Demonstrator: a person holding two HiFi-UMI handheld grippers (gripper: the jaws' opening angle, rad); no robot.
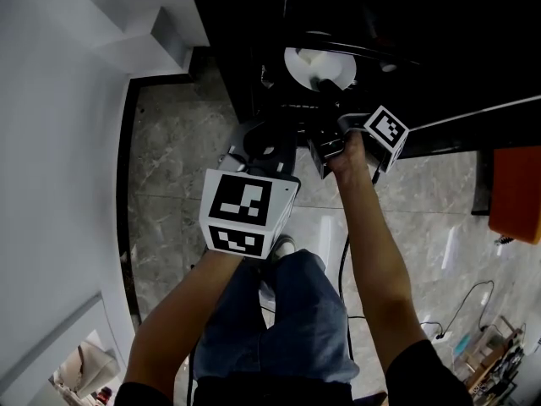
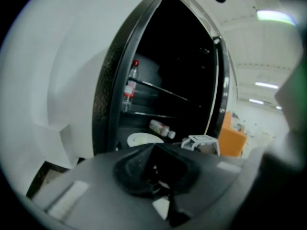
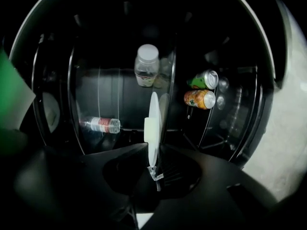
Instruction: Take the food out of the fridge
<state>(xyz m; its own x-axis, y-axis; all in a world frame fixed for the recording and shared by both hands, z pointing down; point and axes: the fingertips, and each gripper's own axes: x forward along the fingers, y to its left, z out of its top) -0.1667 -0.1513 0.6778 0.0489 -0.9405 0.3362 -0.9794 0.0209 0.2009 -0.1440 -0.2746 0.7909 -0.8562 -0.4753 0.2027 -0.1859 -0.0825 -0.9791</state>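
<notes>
The fridge (image 1: 254,24) stands open and dark inside. A white plate (image 1: 297,64) with a pale lump of food (image 1: 328,61) rests on a low shelf. In the right gripper view the plate (image 3: 154,110) shows edge-on because the view is rolled. Its near rim runs down between the jaws of my right gripper (image 3: 154,174), which close on it. From the head view the right gripper (image 1: 321,112) reaches in to the plate's near edge. My left gripper (image 1: 269,129) hangs just outside the fridge, jaws together and holding nothing. In the left gripper view (image 2: 156,176) the plate (image 2: 143,139) lies ahead.
On the fridge's shelves are a white-capped jar (image 3: 146,66), a water bottle lying down (image 3: 100,124) and two cans (image 3: 201,98). A red-capped bottle (image 2: 129,87) stands near the fridge's left edge. An orange thing (image 1: 516,193) sits at the right, and a white wall (image 1: 59,142) at the left.
</notes>
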